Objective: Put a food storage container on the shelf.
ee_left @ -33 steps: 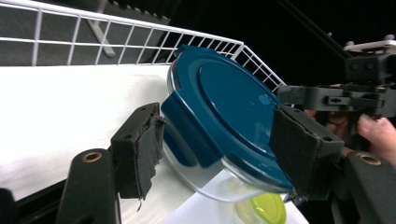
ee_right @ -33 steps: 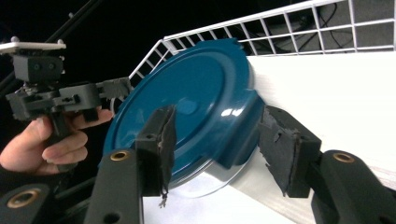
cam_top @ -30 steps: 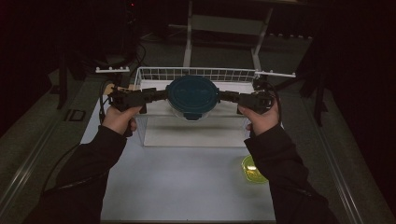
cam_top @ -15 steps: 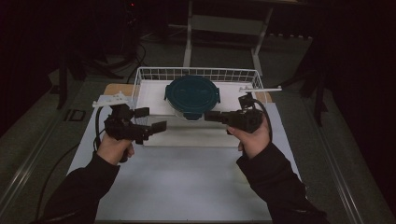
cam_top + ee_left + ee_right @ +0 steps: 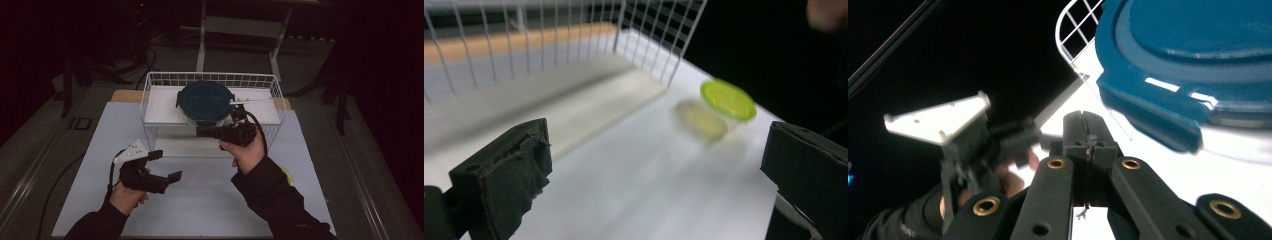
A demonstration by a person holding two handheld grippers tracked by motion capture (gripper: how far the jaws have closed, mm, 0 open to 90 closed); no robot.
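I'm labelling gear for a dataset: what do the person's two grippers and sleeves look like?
Both are black handheld tools with blocky black jaws. The left gripper carries a pale three-cornered plate and trails a black cable. The right gripper has brass-coloured rivets on its linkage and a looping cable. The sleeves are dark.

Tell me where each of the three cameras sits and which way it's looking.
High view: above the person's side, looking forward and down at the wire basket holding the blue container; forearms and both hand-held grippers show.
Left gripper view: on the left hand-held gripper, along its open jaws toward a green disc.
Right gripper view: on the right hand-held gripper, jaws shut, facing the container.
All three share the basket.
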